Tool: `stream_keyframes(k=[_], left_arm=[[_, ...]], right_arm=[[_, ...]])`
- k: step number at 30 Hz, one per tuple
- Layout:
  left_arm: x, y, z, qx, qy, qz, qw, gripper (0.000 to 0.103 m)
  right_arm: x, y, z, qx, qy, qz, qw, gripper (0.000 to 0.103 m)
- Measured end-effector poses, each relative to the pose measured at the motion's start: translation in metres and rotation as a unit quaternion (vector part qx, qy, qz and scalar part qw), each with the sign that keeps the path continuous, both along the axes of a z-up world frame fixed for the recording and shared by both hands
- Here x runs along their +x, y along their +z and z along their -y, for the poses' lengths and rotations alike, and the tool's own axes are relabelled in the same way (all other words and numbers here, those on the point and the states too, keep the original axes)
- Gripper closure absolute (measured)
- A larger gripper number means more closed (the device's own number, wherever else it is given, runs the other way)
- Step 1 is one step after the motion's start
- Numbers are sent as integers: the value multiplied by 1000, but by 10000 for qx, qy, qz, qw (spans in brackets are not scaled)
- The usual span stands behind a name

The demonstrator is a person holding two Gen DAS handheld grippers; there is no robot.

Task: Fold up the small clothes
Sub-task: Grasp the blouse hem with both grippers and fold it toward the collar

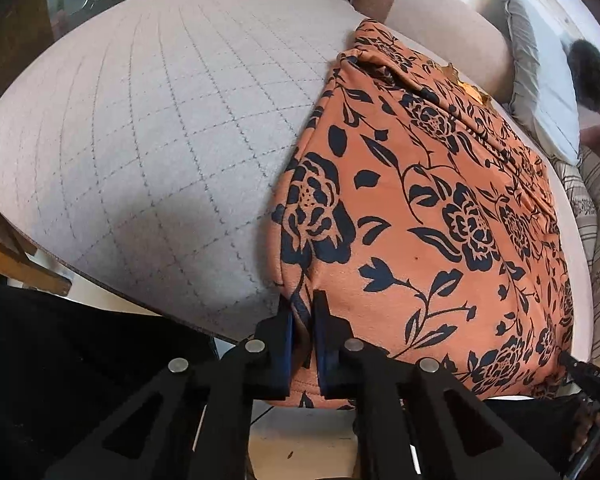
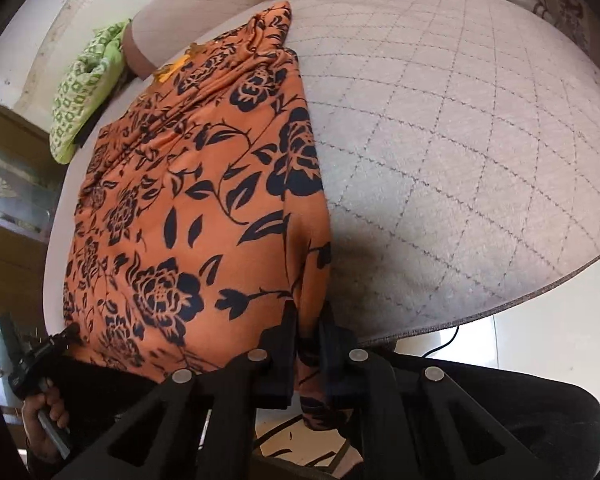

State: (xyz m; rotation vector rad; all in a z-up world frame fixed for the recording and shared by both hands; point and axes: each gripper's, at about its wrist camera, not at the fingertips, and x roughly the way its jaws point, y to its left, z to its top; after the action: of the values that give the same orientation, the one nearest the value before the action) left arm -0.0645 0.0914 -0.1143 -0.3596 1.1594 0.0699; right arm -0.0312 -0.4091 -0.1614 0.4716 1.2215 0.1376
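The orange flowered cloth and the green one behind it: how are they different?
The orange cloth carries big dark roses and lies spread flat on the quilted mat; the green cloth has a small pale pattern and sits bunched up beyond the mat's edge. Both grippers, left gripper and right gripper, pinch the orange one; nothing touches the green. Both are patterned fabric.

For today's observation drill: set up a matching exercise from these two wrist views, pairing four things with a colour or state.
Things:
1. orange garment
2. green cloth
3. left gripper
4. quilted mat

Descriptions:
A. pale grey, stitched grid
B. black flower print
C. bunched at the far edge
D. shut on a near corner

Pairs: 1-B, 2-C, 3-D, 4-A
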Motion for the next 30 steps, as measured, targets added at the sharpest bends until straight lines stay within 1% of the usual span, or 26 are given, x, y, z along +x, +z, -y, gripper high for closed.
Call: stream_keyframes(k=[1, 2, 3, 4, 5, 6, 7, 8, 9, 10, 11, 14, 16, 17, 20, 21, 22, 23, 24, 25, 26, 27, 29, 30], left_arm=[[1, 0, 0, 10, -26, -3, 10000, 93], [1, 0, 2, 59, -67, 26, 10000, 93], [2, 0, 3, 88, -71, 40, 9999, 92], [1, 0, 3, 98, -80, 37, 9999, 85], [1, 0, 3, 70, -108, 45, 9999, 76], [-1, 2, 4, 35, -158, 69, 9998, 74], [0, 2, 7, 116, -198, 61, 9997, 74], [0, 3, 9, 178, -243, 55, 9995, 84], [1, 4, 9, 113, -285, 80, 9995, 95], [2, 6, 8, 2, -325, 107, 9994, 96], [2, 8, 7, -94, -342, 143, 9993, 96], [3, 27, 0, -473, -451, 430, 9969, 96], [6, 51, -6, -629, -516, 760, 9938, 96], [10, 62, -9, -755, -531, 897, 9917, 96], [34, 102, -15, -858, -640, 1333, 9853, 96], [52, 117, -17, -949, -704, 1479, 9819, 96], [66, 125, -17, -978, -726, 1542, 9805, 96], [91, 136, -18, -1010, -762, 1618, 9787, 96], [107, 141, -19, -1009, -782, 1668, 9777, 96], [135, 149, -19, -986, -801, 1749, 9763, 96], [155, 152, -19, -982, -782, 1803, 9756, 96], [186, 155, -19, -1010, -702, 1830, 9754, 96], [240, 149, -18, -1099, -536, 1795, 9761, 93], [281, 134, -17, -1223, -423, 1561, 9792, 92]], right_arm=[[1, -2, 2, 104, -15, -34, 9999, 89], [2, -6, 6, 191, -68, -149, 9997, 89], [3, -10, 9, 212, -141, -274, 9993, 86], [2, -12, 11, 229, -149, -324, 9991, 79], [0, -12, 11, 235, -151, -331, 9991, 75], [0, -12, 9, 228, -119, -344, 9991, 67], [1, -13, 7, 258, -35, -389, 9989, 64], [1, -14, 5, 288, 48, -413, 9987, 64], [1, -14, 4, 290, 84, -380, 9988, 68], [1, -13, 4, 405, 131, -355, 9985, 90], [1, -13, 4, 618, 179, -351, 9973, 95], [1, -3, 5, 1188, 331, -139, 9923, 95], [2, 10, 7, 1557, 361, 64, 9871, 95], [4, 19, 10, 1760, 373, 207, 9835, 95], [19, 48, 19, 2378, 338, 683, 9683, 95], [28, 58, 23, 2593, 314, 846, 9616, 95], [39, 67, 25, 2738, 288, 966, 9565, 95], [55, 76, 29, 2889, 243, 1107, 9506, 95], [71, 84, 33, 3086, 176, 1233, 9430, 95], [90, 90, 36, 3233, 120, 1348, 9366, 95], [115, 98, 39, 3284, 62, 1482, 9328, 95], [141, 101, 43, 3299, -30, 1566, 9309, 95], [190, 97, 50, 3403, -281, 1595, 9263, 95], [218, 91, 53, 3409, -405, 1561, 9262, 95]])
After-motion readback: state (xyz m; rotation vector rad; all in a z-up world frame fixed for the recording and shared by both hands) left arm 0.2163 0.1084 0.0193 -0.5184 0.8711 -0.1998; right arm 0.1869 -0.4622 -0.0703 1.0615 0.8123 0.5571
